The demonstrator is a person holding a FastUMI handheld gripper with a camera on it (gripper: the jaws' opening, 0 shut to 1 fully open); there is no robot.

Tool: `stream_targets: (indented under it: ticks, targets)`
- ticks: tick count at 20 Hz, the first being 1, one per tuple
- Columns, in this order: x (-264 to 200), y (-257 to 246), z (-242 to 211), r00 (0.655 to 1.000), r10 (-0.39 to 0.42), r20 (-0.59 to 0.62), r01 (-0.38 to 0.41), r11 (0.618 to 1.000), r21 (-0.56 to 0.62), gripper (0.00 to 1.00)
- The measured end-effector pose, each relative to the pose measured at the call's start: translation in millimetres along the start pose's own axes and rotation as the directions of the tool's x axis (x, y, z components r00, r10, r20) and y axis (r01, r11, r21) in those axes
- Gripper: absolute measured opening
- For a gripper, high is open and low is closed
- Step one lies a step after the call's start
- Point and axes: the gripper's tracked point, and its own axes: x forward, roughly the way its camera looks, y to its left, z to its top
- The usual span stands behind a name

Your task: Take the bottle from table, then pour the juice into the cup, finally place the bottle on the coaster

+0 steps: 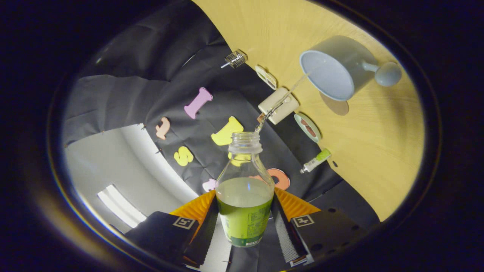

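Black cloth forms the booth's wall on the left of the gripper view, with a pale grey wall and a bright light strip showing past its lower edge, and the wooden table (378,124) spreads to the right of the cloth, the whole scene tilted. Low in the middle, the gripper (245,219) has its 2 fingers pressed against opposite sides of the bottle (245,196), clamping it at the labelled lower part. The bottle is uncapped, with greenish juice filling its lower body. From its open mouth a thin clear stream (281,100) arcs up and right to the rim of the cup. Beyond the bottle, along the line where cloth and table meet, lie several small things: a little wire-mesh item (236,59), a flat oval piece (266,77), a cream-coloured roll (279,105) on its side, a round greenish disc with a reddish centre (307,127), and a small tube with a green cap (315,160). Farther right on the table stands the pale blue cup (332,70), its open mouth facing the bottle and a knob-ended handle (385,72) jutting from its far side.
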Motion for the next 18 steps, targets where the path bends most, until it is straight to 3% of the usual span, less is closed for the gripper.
stream_targets:
  ticks: [5, 10, 18]
  targets:
    - [8, 9, -5, 0.999, 0.021, -0.025, -0.021, 1.000, 0.018, 0.78]
    - [6, 17, -4, 0.996, 0.084, -0.009, -0.082, 0.987, 0.136, 0.78]
    - [4, 5, -6, 0.998, 0.067, -0.016, -0.065, 0.988, 0.139, 0.78]
